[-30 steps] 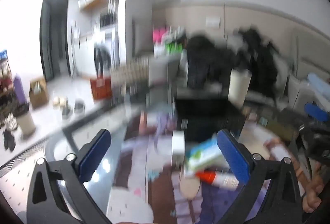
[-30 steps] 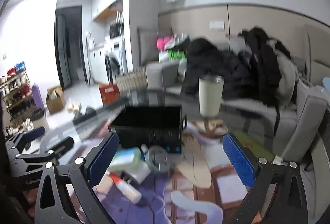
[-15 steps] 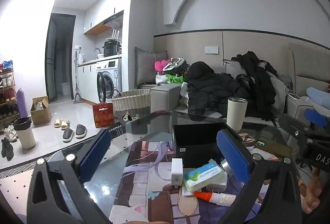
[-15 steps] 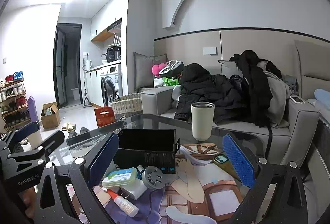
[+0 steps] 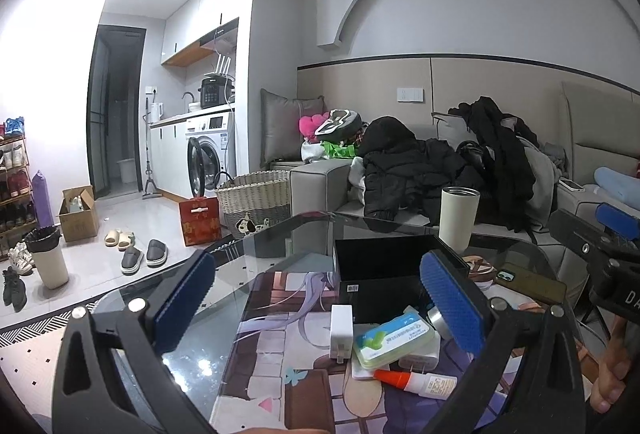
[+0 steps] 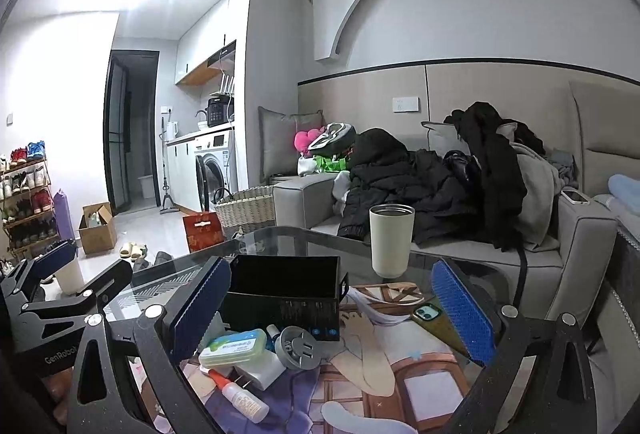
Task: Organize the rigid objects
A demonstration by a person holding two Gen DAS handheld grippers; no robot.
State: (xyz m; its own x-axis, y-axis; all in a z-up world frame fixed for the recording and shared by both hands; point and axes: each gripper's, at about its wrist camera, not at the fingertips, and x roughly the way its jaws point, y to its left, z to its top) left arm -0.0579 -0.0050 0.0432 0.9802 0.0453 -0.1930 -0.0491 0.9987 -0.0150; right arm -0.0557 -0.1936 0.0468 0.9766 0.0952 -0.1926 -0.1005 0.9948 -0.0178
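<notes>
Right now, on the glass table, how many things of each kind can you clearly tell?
White plug chargers: 2
Round grey plug adapter: 1
Glue bottle with orange cap: 1
Flat green-and-white case: 1
Open black box: 1
Cream tumbler: 1
Phone in green case: 1
Total: 8
Small half-hidden pieces in the pile are not counted.
</notes>
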